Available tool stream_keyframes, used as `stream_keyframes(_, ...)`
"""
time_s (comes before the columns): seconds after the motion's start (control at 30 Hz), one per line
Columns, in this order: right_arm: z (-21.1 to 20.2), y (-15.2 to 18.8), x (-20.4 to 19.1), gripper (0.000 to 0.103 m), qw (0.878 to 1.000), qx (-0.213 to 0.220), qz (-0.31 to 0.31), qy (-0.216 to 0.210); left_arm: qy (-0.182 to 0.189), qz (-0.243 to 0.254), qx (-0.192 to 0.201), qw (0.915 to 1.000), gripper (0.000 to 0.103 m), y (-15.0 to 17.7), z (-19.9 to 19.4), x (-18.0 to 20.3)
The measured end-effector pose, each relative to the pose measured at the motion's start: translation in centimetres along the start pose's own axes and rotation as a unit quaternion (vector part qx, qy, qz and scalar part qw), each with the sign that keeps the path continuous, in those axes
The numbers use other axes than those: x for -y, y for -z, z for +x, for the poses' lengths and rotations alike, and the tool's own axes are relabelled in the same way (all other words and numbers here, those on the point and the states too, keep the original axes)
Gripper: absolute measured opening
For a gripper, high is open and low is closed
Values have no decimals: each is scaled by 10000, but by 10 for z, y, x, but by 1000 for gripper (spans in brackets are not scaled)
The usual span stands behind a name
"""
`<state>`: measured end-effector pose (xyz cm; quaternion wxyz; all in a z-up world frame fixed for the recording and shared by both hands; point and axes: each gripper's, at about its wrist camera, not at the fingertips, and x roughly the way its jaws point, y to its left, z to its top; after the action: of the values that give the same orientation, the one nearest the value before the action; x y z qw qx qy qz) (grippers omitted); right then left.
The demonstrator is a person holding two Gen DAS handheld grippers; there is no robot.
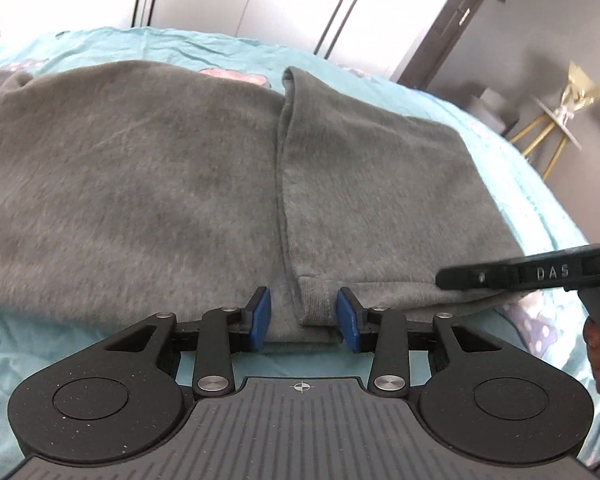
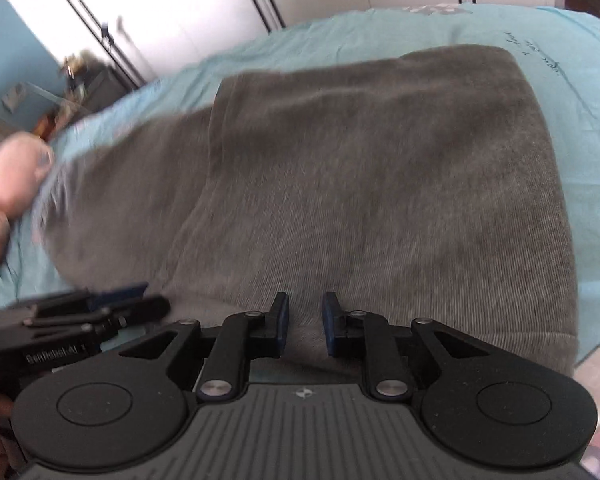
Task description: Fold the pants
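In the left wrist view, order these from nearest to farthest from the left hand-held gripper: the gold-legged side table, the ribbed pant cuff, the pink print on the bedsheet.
1. Ribbed pant cuff, between its fingers.
2. Pink print, beyond the pants.
3. Gold-legged side table, far right, off the bed.

The right hand-held gripper bears the white letters "DAS". The left hand-held gripper carries a blurred label, not surely readable.

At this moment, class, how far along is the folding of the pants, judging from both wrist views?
Done: the grey pants lie on the turquoise bedsheet with one part folded over, its cuffed edge on top. In hand: the left gripper straddles that cuff; the right gripper is at the near edge. Left: the final fold.
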<state>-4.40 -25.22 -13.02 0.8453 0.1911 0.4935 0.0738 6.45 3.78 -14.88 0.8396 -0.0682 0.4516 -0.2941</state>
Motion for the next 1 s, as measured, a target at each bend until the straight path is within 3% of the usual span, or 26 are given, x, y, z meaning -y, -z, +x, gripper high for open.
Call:
stream_keyframes(0.07, 0, -5, -12, 21, 9992, -320, -204, 146, 29, -194, 66, 9998, 46, -2, -4, -6)
stream_keyframes(0.17, -6, -27, -36, 23, 9938, -754, -648, 487, -88, -504, 225, 9984, 62, -5, -13, -16)
stream_keyframes(0.33, -31, -56, -68, 44, 9824, -1218, -968, 1031, -15, -983, 276, 9948, 66, -7, -17, -33)
stream_keyframes(0.47, -36, -73, -93, 59, 9690, -1480, -1363, 1435, 148, -1025, 319, 9941, 69, -7, -16, -43)
stream_keyframes(0.57, -26, -81, -112, 66, 9662, -1353, -1659, 1438, 226, -982, 338, 9943, 70, -10, -10, -52)
stream_keyframes(0.7, -7, -71, -116, 66, 9852, -703, -1170, 1035, 198, -1469, 525, 9876, 70, -15, -17, -74)
stream_keyframes(0.77, 7, -59, -112, 66, 9901, -445, -939, 943, -5, -1796, 761, 9808, 72, -18, -29, -87)
stream_keyframes(0.87, 41, -41, -102, 68, 9916, -514, -583, 1037, -664, -2035, 1228, 9691, 92, -27, -55, -107)
stream_keyframes(0.93, 60, -30, -92, 77, 9915, -600, -198, 1138, -1117, -2032, 1404, 9626, 93, -35, -72, -123)
stream_keyframes(0.97, 61, -26, -92, 81, 9924, -385, -92, 1163, -1273, -2064, 1432, 9595, 93, -40, -79, -134)
stream_keyframes(1.0, 61, -25, -95, 92, 9932, -273, -52, 1133, -1392, -2166, 1464, 9551, 93, -43, -86, -146)
